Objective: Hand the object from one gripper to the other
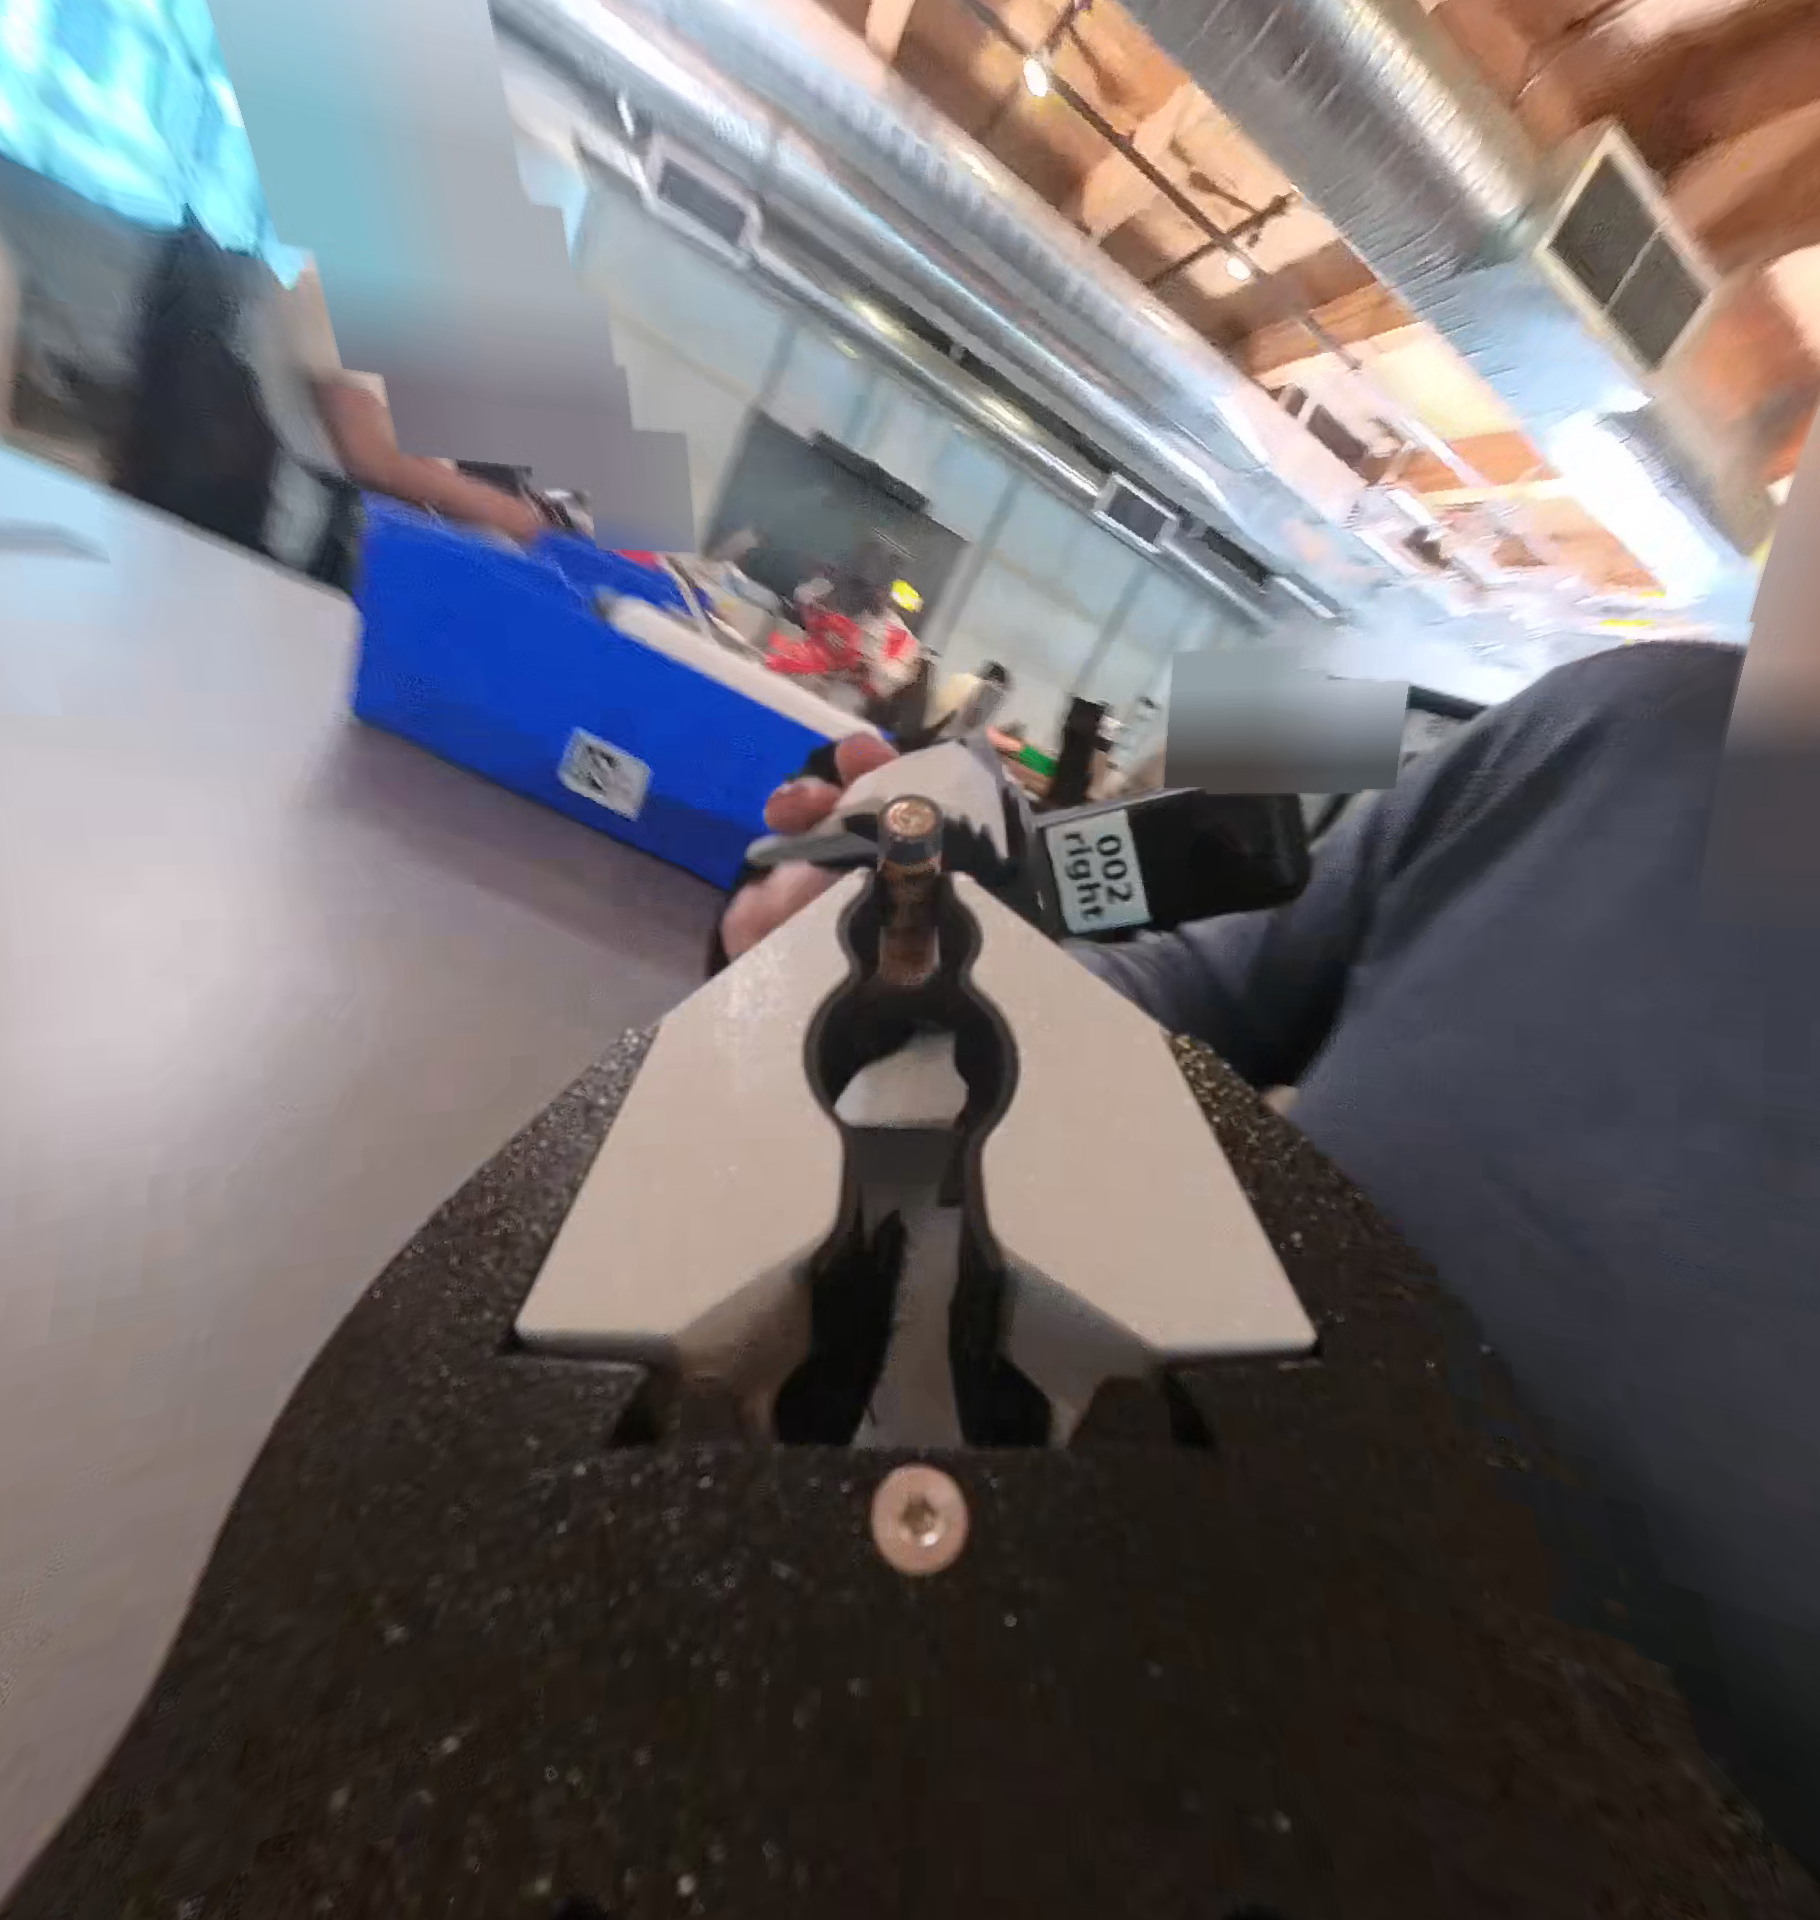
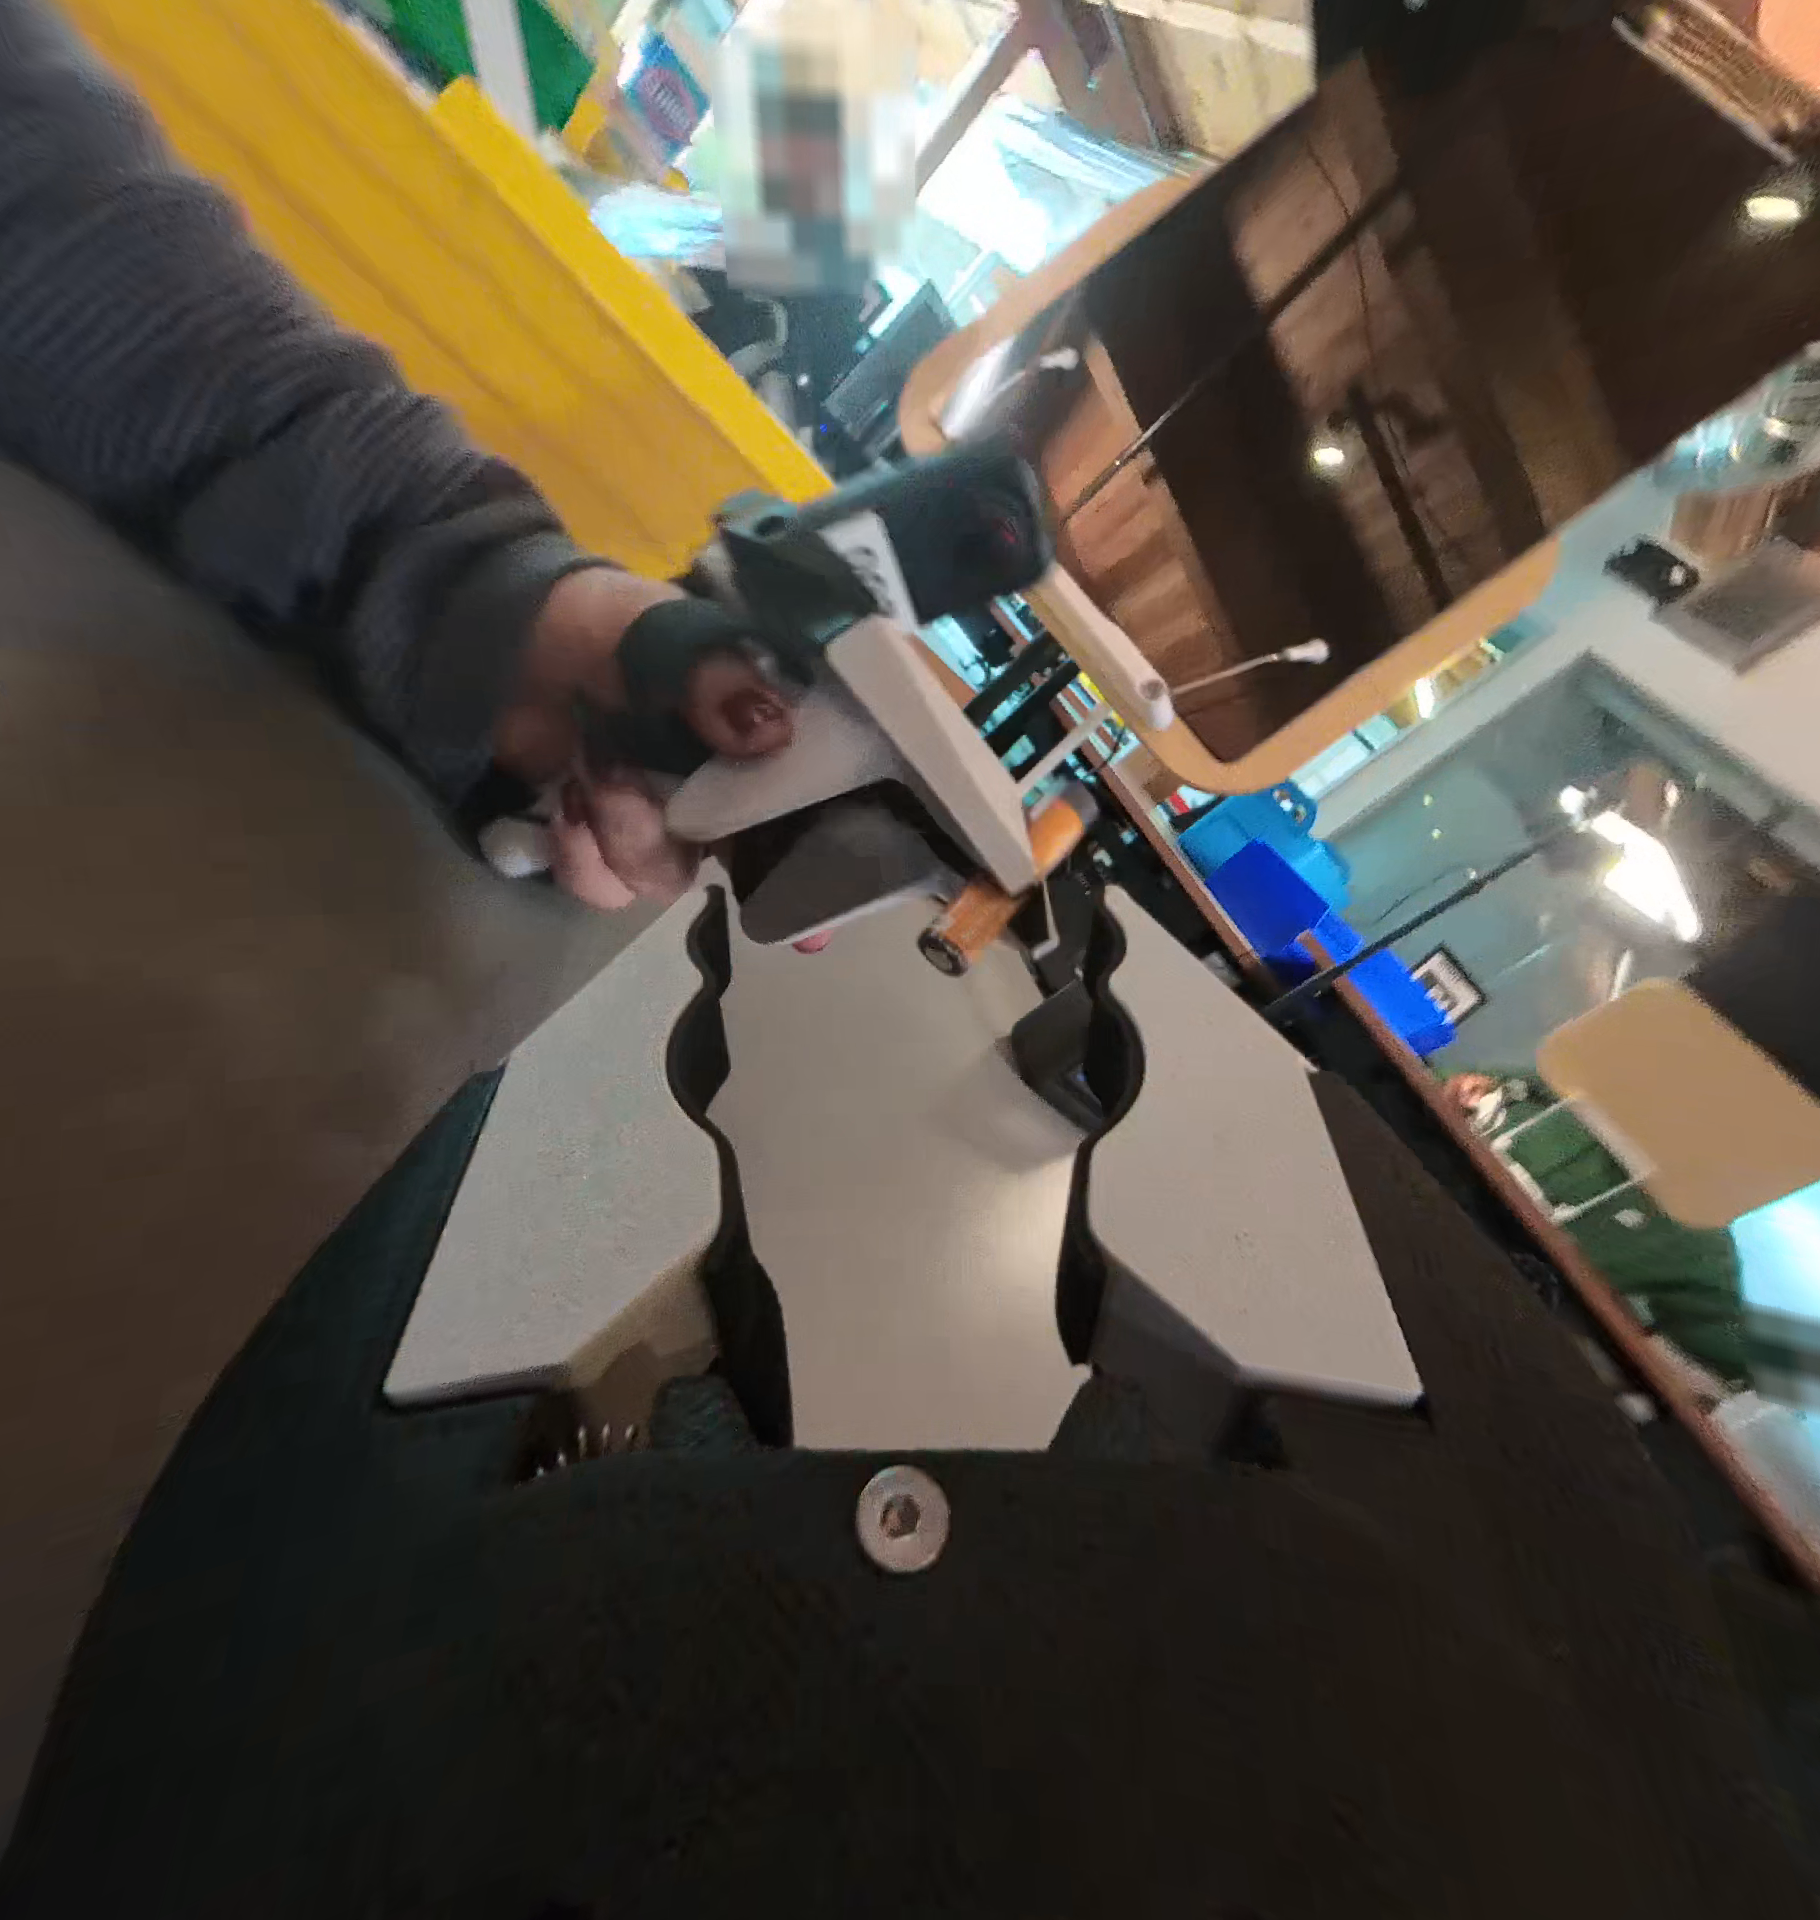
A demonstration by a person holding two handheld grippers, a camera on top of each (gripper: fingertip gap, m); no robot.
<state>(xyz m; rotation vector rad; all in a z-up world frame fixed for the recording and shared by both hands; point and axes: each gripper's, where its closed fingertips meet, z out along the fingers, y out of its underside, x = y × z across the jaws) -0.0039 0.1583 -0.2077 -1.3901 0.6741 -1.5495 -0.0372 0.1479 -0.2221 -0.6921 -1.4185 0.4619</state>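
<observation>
My left gripper [image 1: 908, 894] is shut on a small battery [image 1: 907, 940] with a copper-orange body and dark end, whose metal tip sticks out past the fingertips. In the right wrist view the left gripper [image 2: 1025, 883] holds the battery [image 2: 979, 912] crosswise, in the air. My right gripper [image 2: 911, 914] is open, its jaws wide apart, and the battery lies just beyond and between its fingertips. I cannot tell if they touch. One of the right gripper's grey fingers [image 1: 937, 774] shows right behind the battery tip in the left wrist view.
A grey table [image 1: 158, 883] lies below, with a blue bin [image 1: 532, 675] at its far side. A person's hand [image 2: 615, 831] and dark sleeve [image 2: 210, 364] hold the left gripper. A sleeve [image 1: 1508, 987] fills the right. Yellow panels [image 2: 449, 260] stand behind.
</observation>
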